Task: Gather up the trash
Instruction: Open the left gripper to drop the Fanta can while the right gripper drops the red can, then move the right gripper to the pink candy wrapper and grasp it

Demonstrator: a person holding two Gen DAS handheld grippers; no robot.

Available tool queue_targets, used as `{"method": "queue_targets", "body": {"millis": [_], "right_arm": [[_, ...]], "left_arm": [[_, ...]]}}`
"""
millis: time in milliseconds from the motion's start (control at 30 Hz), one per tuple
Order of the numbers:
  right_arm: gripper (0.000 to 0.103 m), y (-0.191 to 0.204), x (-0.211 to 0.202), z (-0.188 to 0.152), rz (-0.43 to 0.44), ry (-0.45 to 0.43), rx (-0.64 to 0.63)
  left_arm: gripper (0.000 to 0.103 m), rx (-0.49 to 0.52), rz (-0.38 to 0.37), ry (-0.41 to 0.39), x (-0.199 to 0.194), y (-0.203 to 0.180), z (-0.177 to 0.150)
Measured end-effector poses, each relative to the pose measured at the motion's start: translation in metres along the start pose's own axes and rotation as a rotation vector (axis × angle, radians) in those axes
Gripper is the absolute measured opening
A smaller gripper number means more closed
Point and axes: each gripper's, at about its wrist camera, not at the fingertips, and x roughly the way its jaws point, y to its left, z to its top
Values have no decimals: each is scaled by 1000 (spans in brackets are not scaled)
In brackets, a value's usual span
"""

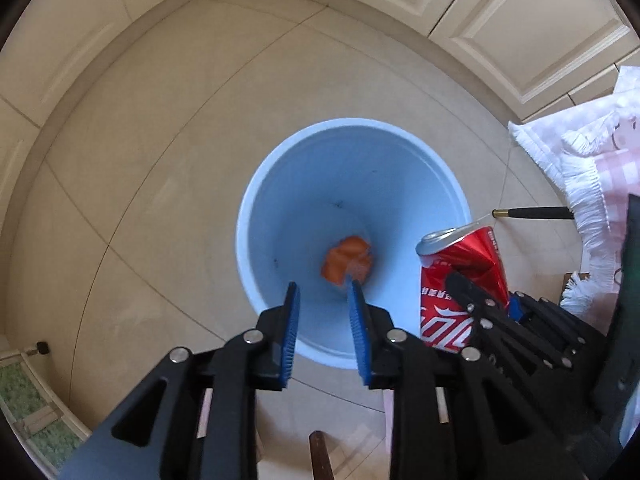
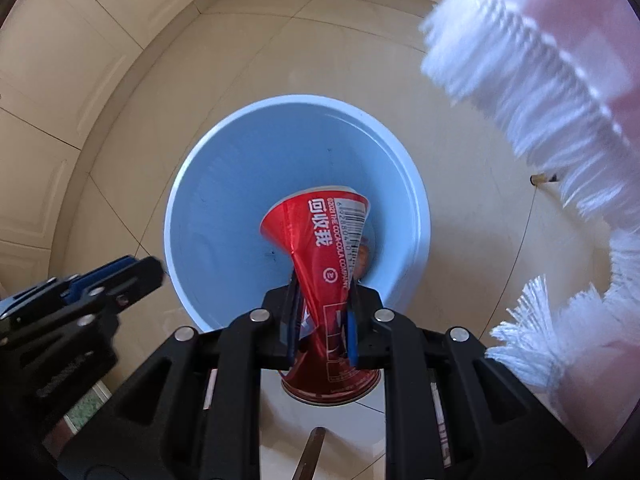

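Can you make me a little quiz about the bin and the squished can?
1. True or false: the right gripper is pinching the crushed red can over the blue bin.
2. What is between the left gripper's blue pads? A) the can B) nothing C) a cloth
3. Fill in: the orange thing lies at the ______ of the bin.

Key: 1 true. 2 B; its jaws stand apart with only the bin behind them. 3 bottom.
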Motion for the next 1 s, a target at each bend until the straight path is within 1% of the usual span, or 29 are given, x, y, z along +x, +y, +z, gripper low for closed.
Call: {"method": "queue_targets", "body": {"millis": [133,200,267,300,333,400,567,667,767,800,867,933,967,1000], "right_arm": [[19,2,-3,0,-9,-8,9],[19,4,-9,9,-5,-17,11],[22,6,-12,5,-8,-32,6],[26,7,-15,5,-4,-38,5],[28,9,-21,5,-6,-51,2],[28,13,-30,5,3,-65,-7],[28,22,-66,-2,33,-106,-8],[28,31,-99,-13,50,-149,-28],[28,46,-135,-25,29,-203,-85],[28,51,-149,-29,22,-226,-101],[28,65,-186,-40,12,-295,-134],[28,81,-224,-49,-10,-375,-165],[29,86,-244,-54,-14,-418,-178],[31,90,-260,-58,-20,-451,-188]], "left_arm": [[25,-2,4,-6,-11,5,-6],[25,1,2,-11,-19,6,-8],[25,2,2,-25,-25,5,-9],[26,0,-2,-34,-31,5,-10],[27,-1,-6,-39,-35,6,-9],[29,-2,-5,-61,-49,7,-13],[29,-5,-6,-105,-81,13,-26],[29,-12,10,-129,-101,15,-38],[29,-32,11,-183,-138,23,-50],[29,-36,25,-213,-159,25,-55],[29,-41,30,-258,-186,29,-60],[29,-46,47,-337,-225,28,-68],[29,-40,53,-392,-253,24,-74],[30,-31,44,-434,-273,21,-77]]}}
